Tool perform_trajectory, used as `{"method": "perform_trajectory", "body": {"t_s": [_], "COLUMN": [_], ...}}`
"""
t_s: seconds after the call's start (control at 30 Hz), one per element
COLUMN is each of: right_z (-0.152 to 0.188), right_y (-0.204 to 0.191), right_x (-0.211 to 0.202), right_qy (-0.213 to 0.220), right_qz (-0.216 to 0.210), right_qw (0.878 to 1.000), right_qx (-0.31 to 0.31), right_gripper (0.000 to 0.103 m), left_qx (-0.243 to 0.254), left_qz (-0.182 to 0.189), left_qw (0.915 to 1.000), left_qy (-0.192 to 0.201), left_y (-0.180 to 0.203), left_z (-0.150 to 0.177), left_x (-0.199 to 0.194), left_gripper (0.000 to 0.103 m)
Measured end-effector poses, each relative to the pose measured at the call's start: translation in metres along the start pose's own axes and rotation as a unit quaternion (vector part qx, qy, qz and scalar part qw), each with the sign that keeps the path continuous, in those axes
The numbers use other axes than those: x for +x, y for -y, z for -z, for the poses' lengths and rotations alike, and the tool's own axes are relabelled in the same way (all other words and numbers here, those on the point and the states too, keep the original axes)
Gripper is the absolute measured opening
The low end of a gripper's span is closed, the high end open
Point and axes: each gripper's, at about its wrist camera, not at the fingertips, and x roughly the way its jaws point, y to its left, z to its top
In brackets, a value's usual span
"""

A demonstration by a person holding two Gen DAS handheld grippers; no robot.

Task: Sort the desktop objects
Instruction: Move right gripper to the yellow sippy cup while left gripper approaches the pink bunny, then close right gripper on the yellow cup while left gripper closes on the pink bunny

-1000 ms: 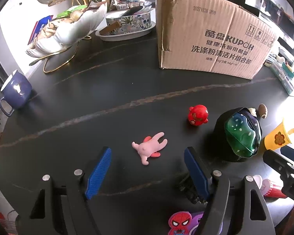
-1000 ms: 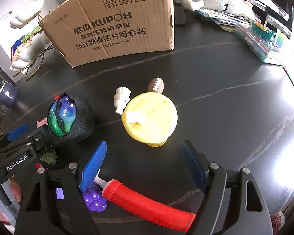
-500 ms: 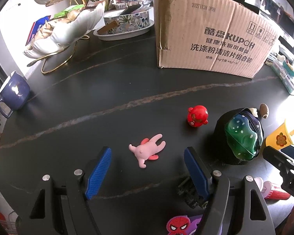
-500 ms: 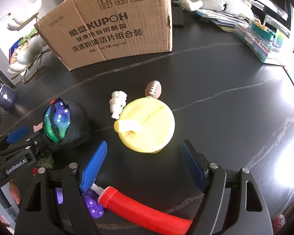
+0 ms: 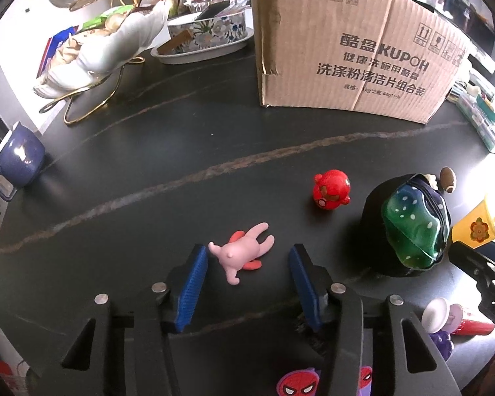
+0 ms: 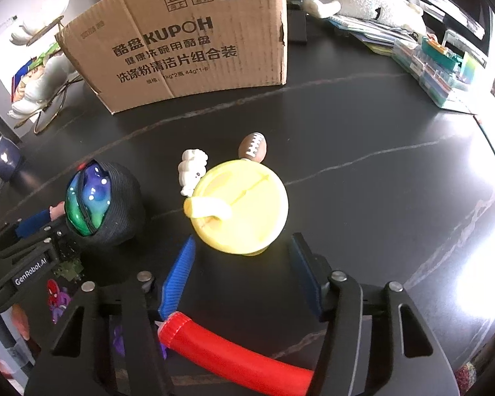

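The black stone-look bench (image 5: 148, 151) with pale veins carries everything. At its far side stands the largest thing, a brown corrugated cardboard box (image 5: 346, 49) printed with black lettering. Nearer, a round black fabric pouch (image 6: 115, 208), its zip gaping over a glossy green-blue filling, sits between the two tools. Just right of it in the right wrist view stands a yellow plastic cup with a lid and a pale spout (image 6: 241, 208); a small white figurine (image 6: 193, 170) touches its far left rim and a little brown toy football (image 6: 253, 147) lies at its far edge. A red tube with a ribbed cap (image 6: 234, 356) lies close under the right tool.

The right tongs (image 6: 242, 254) are closing, their blue pads (image 6: 178, 274) on either side of the yellow cup's base and not yet pressing it; the cup sits just ahead of the tips, partly between them.

The left tongs (image 5: 247, 264) are closing too. A small pink rubbery rabbit figure (image 5: 241, 250) lies flat on the bench between the blue pads (image 5: 193, 283), one limb right at the left pad and a clear gap to the right pad; I cannot tell whether the left pad touches it. A round red toy figure (image 5: 330, 189) stands beyond, near the pouch.
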Motion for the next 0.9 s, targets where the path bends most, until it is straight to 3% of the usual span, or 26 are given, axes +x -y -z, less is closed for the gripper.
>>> {"method": "perform_trajectory", "body": {"t_s": [0.13,0.3,0.53,0.9], "right_z": [0.0,-0.0008,-0.002,-0.0037], "right_y": [0.0006,0.0019,0.0006,0.0014], "right_x": [-0.0002,-0.0004,-0.0003,-0.008], "right_qy": [0.001,0.001,-0.004,0.007], "right_qz": [0.001,-0.003,-0.01,-0.01], "right_qw": [1.0,1.0,1.0,1.0], "right_qx": [-0.001,0.003,0.001,0.002], "right_gripper": [0.046,0.03,0.029,0.029], "left_qx": [-0.002,0.002,0.0,-0.006], "left_qz": [-0.005,-0.005,-0.002,0.002], "left_qw": [1.0,0.9999,1.0,0.9999], "left_qy": [0.006,0.008,0.007,0.009], "left_y": [-0.0004,0.0002,-0.0024,-0.0074], "left_z": [0.0011,0.0019,0.0017,-0.0027], "left_x": [-0.0012,-0.0023,-0.0031,-0.0063], "left_gripper": [0.036,0.036,0.035,0.027]}}
